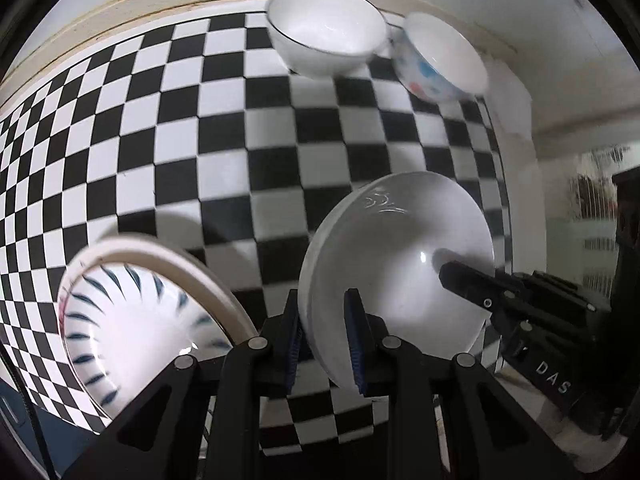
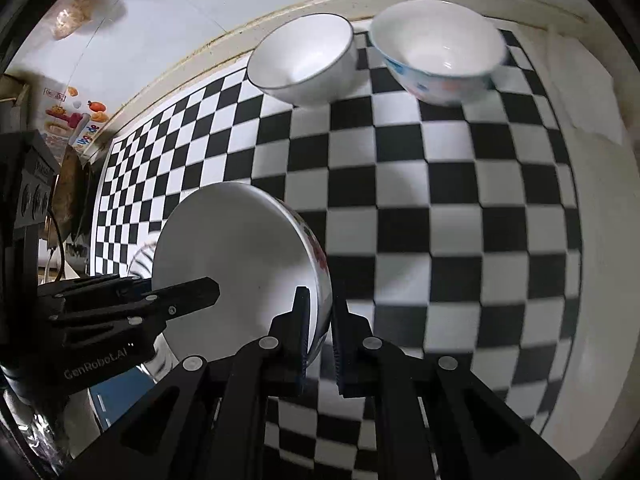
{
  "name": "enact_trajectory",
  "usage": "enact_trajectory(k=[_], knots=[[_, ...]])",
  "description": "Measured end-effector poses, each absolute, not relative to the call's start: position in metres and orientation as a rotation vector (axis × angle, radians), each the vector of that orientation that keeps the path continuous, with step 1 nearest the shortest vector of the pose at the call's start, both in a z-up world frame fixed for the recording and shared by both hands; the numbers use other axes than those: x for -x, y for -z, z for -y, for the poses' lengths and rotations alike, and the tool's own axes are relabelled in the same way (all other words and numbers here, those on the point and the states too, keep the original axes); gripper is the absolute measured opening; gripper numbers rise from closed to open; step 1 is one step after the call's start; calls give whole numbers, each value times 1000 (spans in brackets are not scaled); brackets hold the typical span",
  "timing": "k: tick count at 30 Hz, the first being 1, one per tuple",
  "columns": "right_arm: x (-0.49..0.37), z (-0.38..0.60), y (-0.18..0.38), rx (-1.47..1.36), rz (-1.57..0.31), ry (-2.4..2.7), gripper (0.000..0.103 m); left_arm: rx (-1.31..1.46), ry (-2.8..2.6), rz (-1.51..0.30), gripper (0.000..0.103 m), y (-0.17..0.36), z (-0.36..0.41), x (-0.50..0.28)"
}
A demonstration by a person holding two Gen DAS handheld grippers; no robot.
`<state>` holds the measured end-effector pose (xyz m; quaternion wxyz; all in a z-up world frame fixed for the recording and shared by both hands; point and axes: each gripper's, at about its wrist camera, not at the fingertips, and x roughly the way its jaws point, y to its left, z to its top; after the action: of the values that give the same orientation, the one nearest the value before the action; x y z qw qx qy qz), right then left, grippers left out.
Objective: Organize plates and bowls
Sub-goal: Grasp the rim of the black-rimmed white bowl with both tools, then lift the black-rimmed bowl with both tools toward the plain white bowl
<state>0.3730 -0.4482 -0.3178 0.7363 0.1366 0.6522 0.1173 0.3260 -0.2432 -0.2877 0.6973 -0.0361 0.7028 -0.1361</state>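
Observation:
A white bowl [image 1: 400, 256] with a red pattern on its outer wall [image 2: 240, 256] hangs tilted above the checkered table. My left gripper [image 1: 323, 300] is shut on the bowl's left rim, one finger inside and one outside. On the opposite rim my right gripper [image 2: 322, 296] is shut in the same way. Each gripper shows in the other's view, the right gripper [image 1: 460, 276] and the left gripper [image 2: 208, 290], with a finger reaching into the bowl. A blue-stroked dish [image 1: 140, 312] lies below left of the bowl.
Two bowls stand at the table's far edge by the wall: a white bowl with a dark rim [image 1: 328, 28] [image 2: 304, 56] and a bowl with coloured spots [image 1: 440, 56] [image 2: 440, 52]. The black-and-white checkered cloth [image 2: 440, 200] covers the table. Packets and clutter [image 2: 68, 128] sit at the left.

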Motion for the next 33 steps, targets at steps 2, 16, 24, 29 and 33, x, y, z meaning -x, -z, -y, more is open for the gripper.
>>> enact_trajectory(k=[2,16,24,29,33], knots=[[-358,454,316,-304,-1439,-247,12,67,322,-1574,19,289,249,-316],[-306,473,350,-351,-1538,-218,12,-1,349,-1694,19,327,268,-279],[-306,466,367,-340,-1588,-215,12,-11,343,-1747,19,349,279,-274],[-310,471,376,-378,-1628,-218,13,10,330,-1769,19,348,279,-277],[-325,492,349,-436,-1583,-208,13,87,313,-1658,20,299,264,-300]])
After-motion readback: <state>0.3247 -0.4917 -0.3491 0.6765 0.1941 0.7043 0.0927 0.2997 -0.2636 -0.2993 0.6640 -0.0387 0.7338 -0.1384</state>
